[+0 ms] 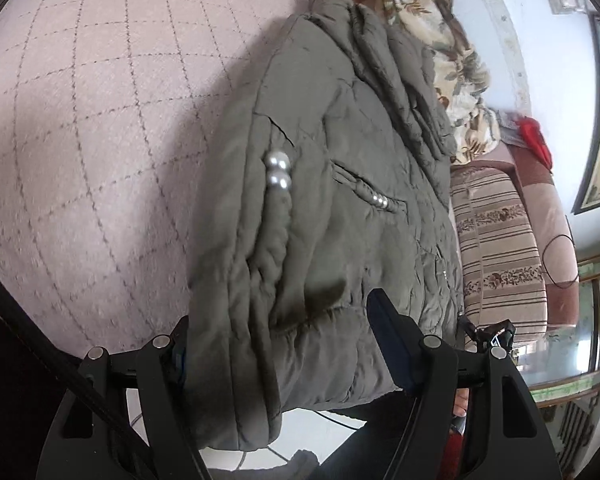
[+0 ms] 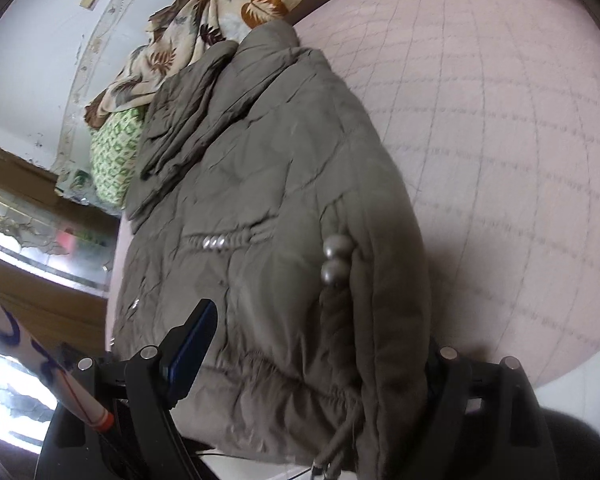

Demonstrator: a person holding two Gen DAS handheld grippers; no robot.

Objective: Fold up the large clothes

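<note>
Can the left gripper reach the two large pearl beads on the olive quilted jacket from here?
Probably yes. The left gripper straddles the olive quilted jacket hem with jaws apart, and the two large pearl beads lie exposed straight ahead, nothing covering them.

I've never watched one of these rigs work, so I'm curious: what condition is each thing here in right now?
Olive padded jacket: folded lengthwise, lying on the pink quilted bed.
Left gripper: open, fingers straddling the jacket's hem.
Right gripper: open, also straddling the hem.
Leaf-print cloth: crumpled beyond the collar.
Pearl drawstring beads: resting on the jacket.
</note>
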